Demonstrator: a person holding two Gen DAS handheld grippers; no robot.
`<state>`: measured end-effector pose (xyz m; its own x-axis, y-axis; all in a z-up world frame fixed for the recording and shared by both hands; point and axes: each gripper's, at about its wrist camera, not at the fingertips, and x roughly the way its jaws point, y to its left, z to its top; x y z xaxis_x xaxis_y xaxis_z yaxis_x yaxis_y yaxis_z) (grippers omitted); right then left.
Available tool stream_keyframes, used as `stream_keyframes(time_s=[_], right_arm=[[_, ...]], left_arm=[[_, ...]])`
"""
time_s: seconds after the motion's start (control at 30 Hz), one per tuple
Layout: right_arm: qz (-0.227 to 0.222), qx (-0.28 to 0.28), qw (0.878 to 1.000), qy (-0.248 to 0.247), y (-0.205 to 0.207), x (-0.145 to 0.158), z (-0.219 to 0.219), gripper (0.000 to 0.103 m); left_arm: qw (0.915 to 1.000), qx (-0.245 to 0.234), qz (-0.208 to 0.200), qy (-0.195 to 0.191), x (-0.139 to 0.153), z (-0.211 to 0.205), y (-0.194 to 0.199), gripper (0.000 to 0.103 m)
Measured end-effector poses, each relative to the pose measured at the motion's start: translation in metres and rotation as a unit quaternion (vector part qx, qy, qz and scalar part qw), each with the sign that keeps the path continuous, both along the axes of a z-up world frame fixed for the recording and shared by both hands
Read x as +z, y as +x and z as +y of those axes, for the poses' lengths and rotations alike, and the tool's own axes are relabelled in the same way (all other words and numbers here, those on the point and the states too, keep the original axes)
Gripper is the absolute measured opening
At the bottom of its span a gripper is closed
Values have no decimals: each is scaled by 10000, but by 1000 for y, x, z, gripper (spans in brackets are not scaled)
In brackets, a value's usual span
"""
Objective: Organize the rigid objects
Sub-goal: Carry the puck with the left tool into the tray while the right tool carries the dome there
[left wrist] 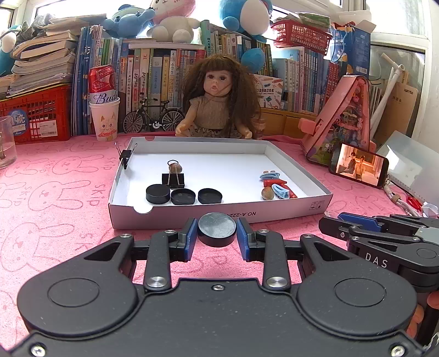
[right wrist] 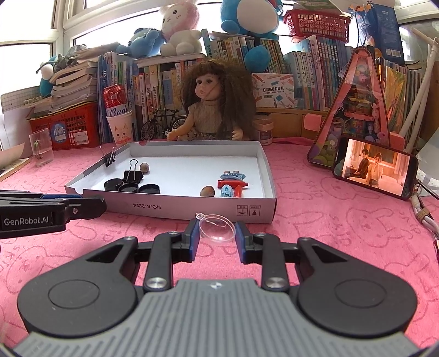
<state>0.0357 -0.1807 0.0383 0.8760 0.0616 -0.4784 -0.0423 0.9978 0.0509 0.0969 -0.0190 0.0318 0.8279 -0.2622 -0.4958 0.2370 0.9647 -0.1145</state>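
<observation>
The left gripper [left wrist: 216, 235] fingers clamp a round matte black cap [left wrist: 216, 229], the right gripper [right wrist: 216, 235] fingers hold a clear domed plastic shell [right wrist: 216, 227], both at six o'clock of the white cardboard tray [left wrist: 219, 213].

A table is covered by a pink cloth [left wrist: 63, 175] printed with rabbits. Behind the cloth, a row of books [left wrist: 153, 79] is lined up, flanked by a red crate [left wrist: 38, 115] under stacked books. Above the books, plush toys [right wrist: 178, 30] are backed by bright windows [right wrist: 24, 22]; daylight is overexposed.
</observation>
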Motion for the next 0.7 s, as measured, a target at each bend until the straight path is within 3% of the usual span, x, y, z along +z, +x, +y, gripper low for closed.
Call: stream_keyframes(time_s=[0.7], right_arm=[[-36,-85,10000,-9,20,1,2,34]], left_arm=[[9997,191,-27,-145,5,-9,24,30]])
